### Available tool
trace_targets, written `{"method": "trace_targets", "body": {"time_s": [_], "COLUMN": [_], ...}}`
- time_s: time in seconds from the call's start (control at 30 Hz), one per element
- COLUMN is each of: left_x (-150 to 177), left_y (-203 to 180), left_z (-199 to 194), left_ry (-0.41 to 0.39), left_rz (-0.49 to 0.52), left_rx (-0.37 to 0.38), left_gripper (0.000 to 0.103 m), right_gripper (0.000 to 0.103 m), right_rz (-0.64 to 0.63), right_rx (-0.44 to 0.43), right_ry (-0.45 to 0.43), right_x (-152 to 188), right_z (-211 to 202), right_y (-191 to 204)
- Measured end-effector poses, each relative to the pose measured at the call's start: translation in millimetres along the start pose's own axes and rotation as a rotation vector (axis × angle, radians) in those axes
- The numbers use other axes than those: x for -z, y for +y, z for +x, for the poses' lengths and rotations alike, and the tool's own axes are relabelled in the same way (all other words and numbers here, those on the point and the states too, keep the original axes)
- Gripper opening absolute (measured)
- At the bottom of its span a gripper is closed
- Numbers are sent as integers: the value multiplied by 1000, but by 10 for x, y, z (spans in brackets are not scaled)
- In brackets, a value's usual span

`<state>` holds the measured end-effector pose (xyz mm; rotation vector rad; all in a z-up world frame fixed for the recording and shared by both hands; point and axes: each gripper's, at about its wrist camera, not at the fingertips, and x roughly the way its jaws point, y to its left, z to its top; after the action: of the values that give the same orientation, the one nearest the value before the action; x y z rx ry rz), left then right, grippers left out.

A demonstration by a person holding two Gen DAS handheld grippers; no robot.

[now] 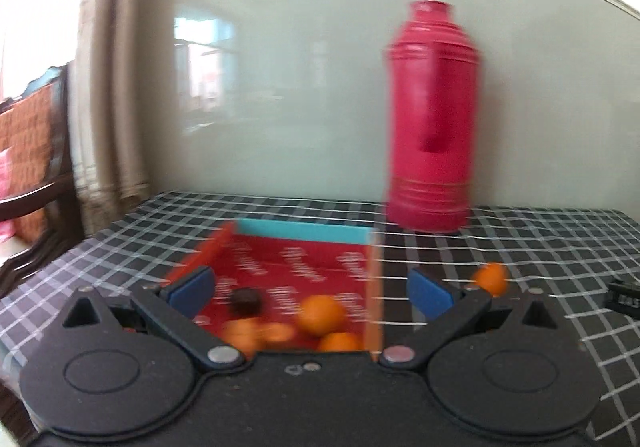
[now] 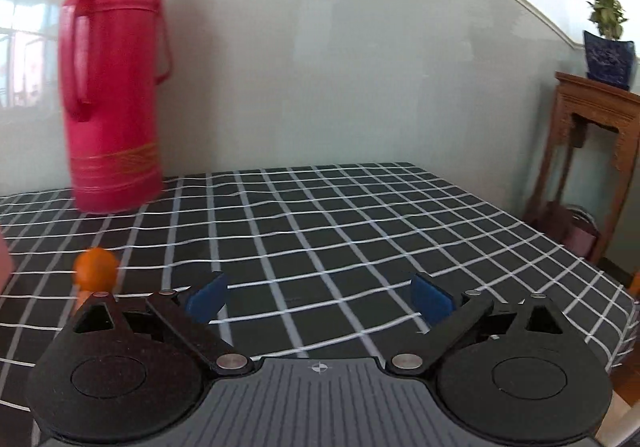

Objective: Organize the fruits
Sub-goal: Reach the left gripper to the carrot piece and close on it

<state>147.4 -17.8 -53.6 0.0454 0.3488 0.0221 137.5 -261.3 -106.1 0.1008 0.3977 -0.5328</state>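
**One orange left outside the box**

Both grippers are empty with their jaws spread wide. The left gripper [image 1: 310, 289] hangs over the near end of the red box [image 1: 304, 259], which sits on the checked tablecloth [image 2: 360, 215] with a turquoise far wall. Inside the box lie several oranges [image 1: 320, 313] and one dark, roundish fruit [image 1: 245, 299] (too blurred to name). The box looks mostly filled from the near side, so the sorting seems well along.

The stray orange [image 1: 490, 278] is the thing to watch. In the left wrist view it sits on the cloth just beyond the box's right wall, to the right of and a little past the left gripper's right finger. In the right wrist view the same orange [image 2: 96, 267] shows at the far left, outside and just ahead of the right gripper's left finger, while the right gripper [image 2: 318, 297] points at bare cloth. So the orange lies between the two grippers, off the centre line of each. Being round, it has no long axis to line up with.

By my reading the right gripper is the natural one to take it: a swing to its left would bring the open jaws around the fruit. The tall pink flask [image 2: 114, 87] stands well behind, near the wall, out of the way.
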Motion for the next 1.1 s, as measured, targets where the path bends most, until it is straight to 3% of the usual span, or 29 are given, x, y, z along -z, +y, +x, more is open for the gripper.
{"method": "trace_targets", "body": {"time_s": [0.3,0.6,0.77,1.1], "left_x": [98,179,148,171], "left_y": [-689,-968,-1090,-1289], "left_z": [307,567,818,1208], "left_ry": [81,152,222,318], "left_rz": [106,125,98,95], "left_rx": [162,210,250,237], "left_gripper": [81,72,61,49], "right_gripper": [98,98,98,98], "right_rz": [26,60,70,79], "right_rx": [105,169,151,124], "right_ry": [1,-8,-11,5], "right_x": [45,66,45,46], "right_z": [22,-35,-66,-21], "right_y": [-477,-803,-840,-827]}}
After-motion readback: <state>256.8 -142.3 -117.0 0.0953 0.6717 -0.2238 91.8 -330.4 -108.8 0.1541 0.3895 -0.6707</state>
